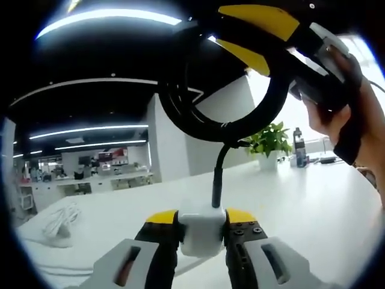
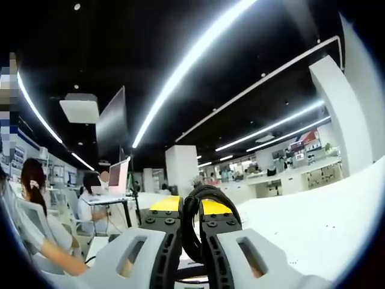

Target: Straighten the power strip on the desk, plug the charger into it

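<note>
In the left gripper view my left gripper is shut on a white charger block, held above the white desk. A black cable rises from the block and loops upward. The right gripper, with yellow fingertips and a hand on it, comes in at the upper right and clamps that coiled cable. In the right gripper view my right gripper is shut on the black cable, which runs between its yellow-tipped jaws.
A coiled white cord lies on the desk at the left. A potted plant and a dark bottle stand at the far right edge. In the right gripper view seated people work at a monitor to the left.
</note>
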Demonstrator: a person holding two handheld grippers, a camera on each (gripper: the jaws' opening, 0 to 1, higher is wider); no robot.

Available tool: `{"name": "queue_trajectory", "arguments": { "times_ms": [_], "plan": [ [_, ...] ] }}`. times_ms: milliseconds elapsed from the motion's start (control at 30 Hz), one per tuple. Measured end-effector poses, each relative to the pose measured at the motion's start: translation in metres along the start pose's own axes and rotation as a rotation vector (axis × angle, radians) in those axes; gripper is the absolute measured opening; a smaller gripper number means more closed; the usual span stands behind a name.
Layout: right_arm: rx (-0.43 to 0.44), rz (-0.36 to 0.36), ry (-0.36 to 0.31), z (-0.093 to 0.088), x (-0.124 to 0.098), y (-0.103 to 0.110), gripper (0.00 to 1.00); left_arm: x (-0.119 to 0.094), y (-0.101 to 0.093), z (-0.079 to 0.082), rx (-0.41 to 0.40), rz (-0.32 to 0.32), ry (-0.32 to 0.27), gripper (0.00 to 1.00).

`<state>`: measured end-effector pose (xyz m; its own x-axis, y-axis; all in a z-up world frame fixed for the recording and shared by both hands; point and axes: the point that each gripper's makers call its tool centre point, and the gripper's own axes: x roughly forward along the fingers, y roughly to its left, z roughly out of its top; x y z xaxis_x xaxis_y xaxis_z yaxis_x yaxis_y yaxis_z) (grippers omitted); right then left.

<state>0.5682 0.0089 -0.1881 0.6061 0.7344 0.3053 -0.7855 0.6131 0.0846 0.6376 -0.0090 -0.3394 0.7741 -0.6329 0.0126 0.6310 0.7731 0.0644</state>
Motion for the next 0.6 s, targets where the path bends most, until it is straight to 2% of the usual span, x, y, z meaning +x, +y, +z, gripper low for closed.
{"name": "queue_trajectory", "arguments": {
  "times_ms": [233,433,600],
  "plan": [
    [-0.003,-0.001,-0.002,0.000,-0.002,0.000,0.08,0.001,-0.003,0.000,-0.011,-0.024,0.002,0.28],
    [-0.007,-0.003,-0.012,0.004,-0.005,-0.001,0.08,0.003,-0.009,0.003,-0.035,-0.100,-0.006,0.27],
    [-0.011,-0.003,-0.013,0.005,-0.007,-0.002,0.08,0.007,-0.011,0.003,-0.018,-0.161,0.011,0.27]
  ]
}}
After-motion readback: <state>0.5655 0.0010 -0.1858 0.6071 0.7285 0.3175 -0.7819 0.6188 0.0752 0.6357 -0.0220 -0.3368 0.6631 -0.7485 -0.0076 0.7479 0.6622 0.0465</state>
